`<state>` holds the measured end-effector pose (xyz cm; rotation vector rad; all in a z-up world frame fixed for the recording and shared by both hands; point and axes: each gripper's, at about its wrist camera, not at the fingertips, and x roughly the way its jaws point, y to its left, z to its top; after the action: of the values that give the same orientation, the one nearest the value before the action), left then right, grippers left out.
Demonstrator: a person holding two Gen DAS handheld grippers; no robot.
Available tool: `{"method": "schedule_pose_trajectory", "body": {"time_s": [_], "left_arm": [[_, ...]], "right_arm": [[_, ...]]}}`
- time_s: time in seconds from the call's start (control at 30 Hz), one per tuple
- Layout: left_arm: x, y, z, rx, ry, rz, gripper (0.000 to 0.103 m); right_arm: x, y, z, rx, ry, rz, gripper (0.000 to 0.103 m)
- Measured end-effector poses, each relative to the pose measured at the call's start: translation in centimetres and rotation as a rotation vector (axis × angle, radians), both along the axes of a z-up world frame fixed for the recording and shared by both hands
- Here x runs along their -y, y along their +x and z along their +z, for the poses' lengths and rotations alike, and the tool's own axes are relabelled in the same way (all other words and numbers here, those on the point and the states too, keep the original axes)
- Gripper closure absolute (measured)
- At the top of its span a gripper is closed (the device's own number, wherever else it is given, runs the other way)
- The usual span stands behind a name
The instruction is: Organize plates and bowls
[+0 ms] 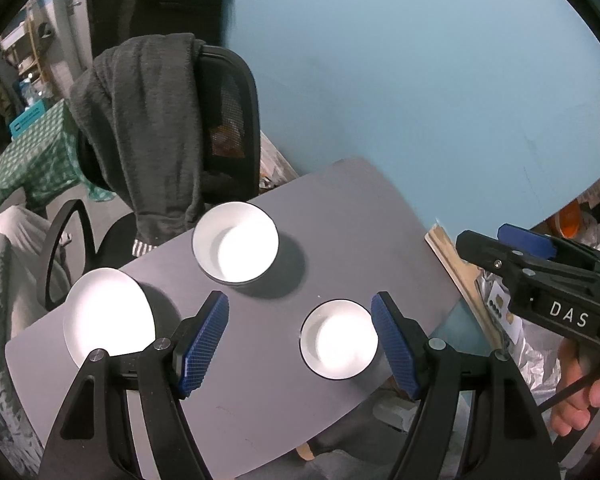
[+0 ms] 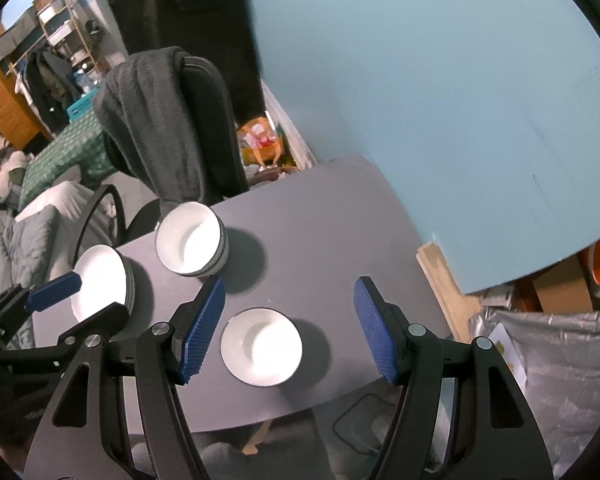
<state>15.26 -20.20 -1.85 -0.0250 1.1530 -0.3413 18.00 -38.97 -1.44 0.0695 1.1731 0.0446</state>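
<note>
Both hand-held grippers hovered above the desk, angled steeply down, each with its ribbed blue pads spread apart and nothing between them. From its own camera the left hand-held gripper framed the small white round bowl with a thin dark rim, whose edge sat just inside the right pad without touching it. The right hand-held gripper hung over the same bowl, which lay nearer its left pad. That bowl stood upright, mouth up, close to the near edge of the smooth grey desk.

Farther back and to the left stood a larger white bowl with grey-banded sides, also mouth up; the bands may be the rims of nested bowls, though I could not tell. At the desk's left edge sat a white dish on a grey-ribbed stack, partly hidden behind the left gripper's finger in the right camera. All three stood well apart, each casting a dark shadow to the right.

Behind the desk stood a black mesh office chair draped with a dark grey knitted garment. A matt pale blue wall rose beyond. Crinkled silver foil bags lay to the right of the desk.
</note>
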Motion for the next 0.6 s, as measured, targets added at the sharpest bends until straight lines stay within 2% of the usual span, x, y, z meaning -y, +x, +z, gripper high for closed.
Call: {"method": "schedule_pose_trajectory", "body": {"time_s": [0.3,0.6], "left_arm": [[1.0,0.4,-2.0,-0.034,0.022,-0.040,0.028],[1.5,0.9,-6.4,-0.096,0.055,-0.068,0.028]], "right_arm": [[1.3,-0.3,-2.1,-0.048,0.019,-0.047,0.037],[2.5,-0.7,-6.3,-0.113,0.036,-0.069,0.037]]}}
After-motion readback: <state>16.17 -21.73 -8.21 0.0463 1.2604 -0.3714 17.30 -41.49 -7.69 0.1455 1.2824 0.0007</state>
